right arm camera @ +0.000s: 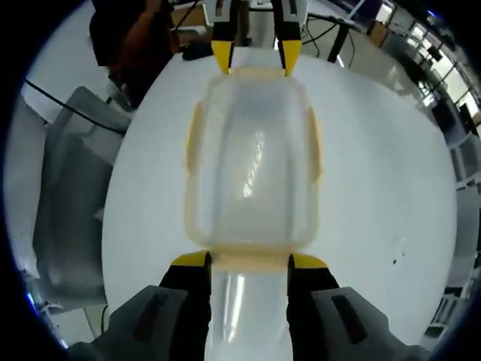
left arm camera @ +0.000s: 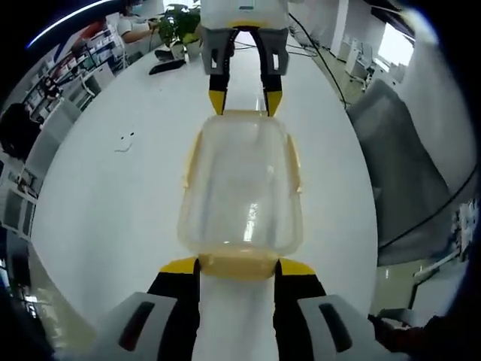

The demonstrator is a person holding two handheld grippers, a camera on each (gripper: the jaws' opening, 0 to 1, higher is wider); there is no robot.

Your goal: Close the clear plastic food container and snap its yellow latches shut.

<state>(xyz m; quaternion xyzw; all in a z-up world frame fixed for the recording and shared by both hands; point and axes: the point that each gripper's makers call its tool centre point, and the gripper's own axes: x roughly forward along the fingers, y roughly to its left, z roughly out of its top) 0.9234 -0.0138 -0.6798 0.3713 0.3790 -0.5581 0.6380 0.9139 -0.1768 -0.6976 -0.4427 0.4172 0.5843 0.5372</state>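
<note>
A clear plastic food container (left arm camera: 240,188) with its lid on lies lengthwise on the white table (left arm camera: 113,210), between my two grippers. Pale yellow latches (left arm camera: 295,162) run along its long sides. In the left gripper view, my left gripper (left arm camera: 238,265) is open at the near short end, its yellow tips on either side of the end latch (left arm camera: 237,269). My right gripper (left arm camera: 244,101) faces it at the far end. In the right gripper view, the container (right arm camera: 248,165) lies the same way: my right gripper (right arm camera: 248,261) is open around the near end latch, and the left gripper (right arm camera: 255,54) is opposite.
A grey chair (left arm camera: 406,173) stands beside the table; it is also in the right gripper view (right arm camera: 68,210). Potted plants (left arm camera: 180,26), black items (left arm camera: 167,66) and a seated person (left arm camera: 131,26) are at the far end. A small object (left arm camera: 124,141) lies on the table.
</note>
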